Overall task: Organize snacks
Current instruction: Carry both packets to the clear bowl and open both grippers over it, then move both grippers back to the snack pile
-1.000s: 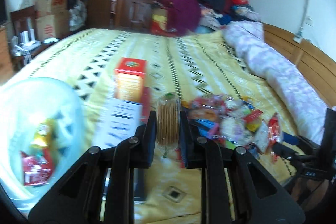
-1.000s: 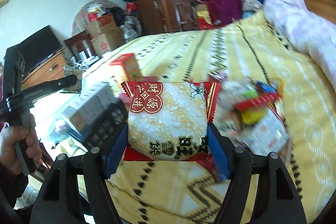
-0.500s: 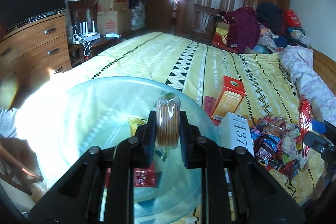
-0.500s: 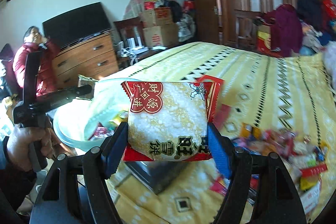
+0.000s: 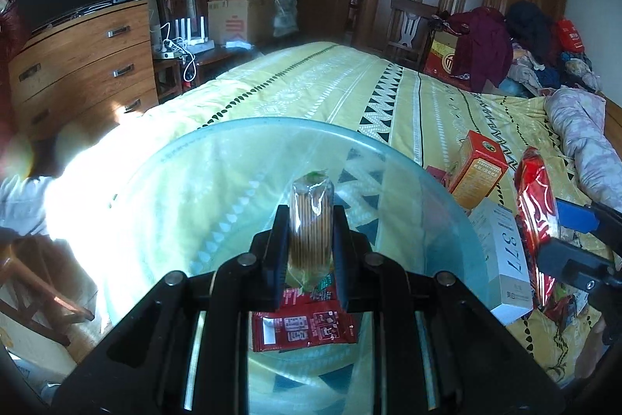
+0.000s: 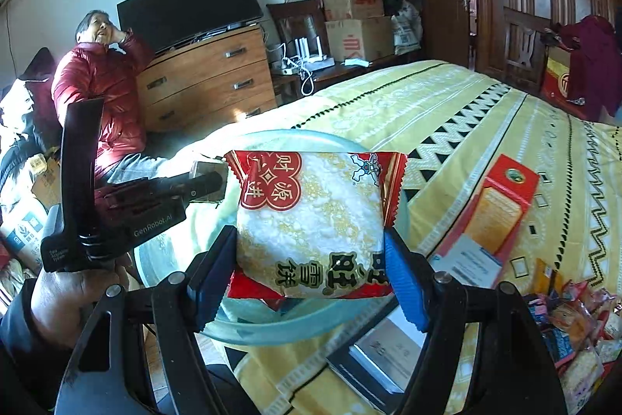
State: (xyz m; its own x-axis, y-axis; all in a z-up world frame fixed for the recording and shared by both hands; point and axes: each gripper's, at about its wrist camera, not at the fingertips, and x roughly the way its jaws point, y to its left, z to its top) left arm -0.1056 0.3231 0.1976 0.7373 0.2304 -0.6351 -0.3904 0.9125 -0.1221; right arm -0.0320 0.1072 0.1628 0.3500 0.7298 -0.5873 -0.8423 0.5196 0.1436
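Note:
My left gripper [image 5: 310, 220] is shut on a clear pack of thin biscuit sticks [image 5: 311, 216], held upright over a clear blue-green plastic bowl [image 5: 447, 205]. A red snack packet [image 5: 303, 327] lies in the bowl. My right gripper [image 6: 311, 259] is shut on a red and white rice cracker packet [image 6: 311, 220], held over the same bowl [image 6: 272, 333]. That packet shows edge-on at the right of the left wrist view [image 5: 538, 220]. The left gripper shows at the left of the right wrist view [image 6: 202, 181].
An orange-red box [image 5: 480, 174] and a white box [image 5: 505, 259] lie on the yellow bedspread right of the bowl. A heap of small snacks [image 6: 575, 317] lies at the right. A wooden dresser [image 6: 210, 80] and a seated person [image 6: 97, 88] are to the left.
Both grippers swung left, away from the snack heap, and now hold their packs over the bowl. The bowl now fills the middle of the left wrist view.

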